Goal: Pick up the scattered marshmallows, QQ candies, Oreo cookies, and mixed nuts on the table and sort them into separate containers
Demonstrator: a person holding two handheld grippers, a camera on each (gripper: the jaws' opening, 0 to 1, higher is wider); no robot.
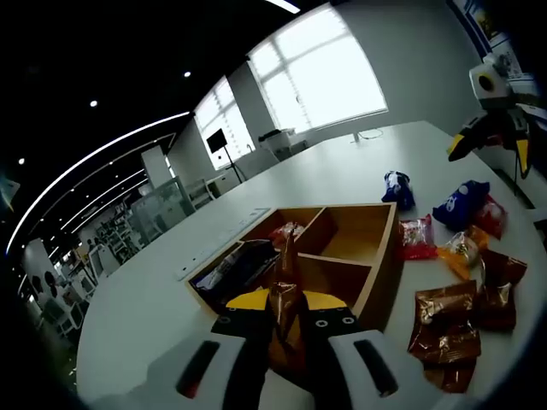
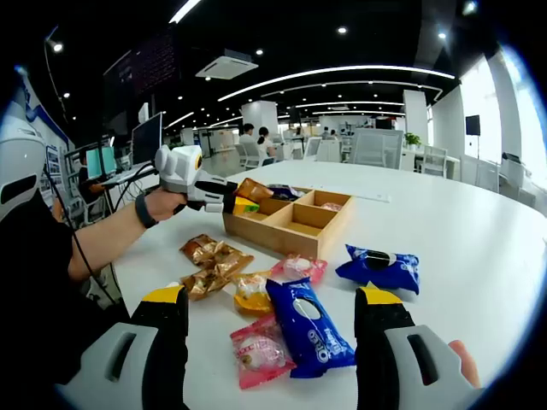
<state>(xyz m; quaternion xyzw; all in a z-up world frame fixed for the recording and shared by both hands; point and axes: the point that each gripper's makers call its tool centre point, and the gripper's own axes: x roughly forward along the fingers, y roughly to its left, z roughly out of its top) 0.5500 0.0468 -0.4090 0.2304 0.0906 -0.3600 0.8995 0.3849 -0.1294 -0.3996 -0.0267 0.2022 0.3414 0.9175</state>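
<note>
Holding a brown foil snack packet (image 1: 285,309) in my left hand-held gripper (image 1: 289,320) over the wooden divided box (image 1: 376,282). My right hand-held gripper (image 2: 272,301) hangs released. Many packets remain on the white worktop (image 2: 479,239).

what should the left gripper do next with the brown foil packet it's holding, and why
Probably ease the left gripper slightly forward and open it. Its jaws are shut on a brown foil packet held above the near compartment of the compartmented wooden box, which looks empty, so releasing there should drop the packet inside.
</note>
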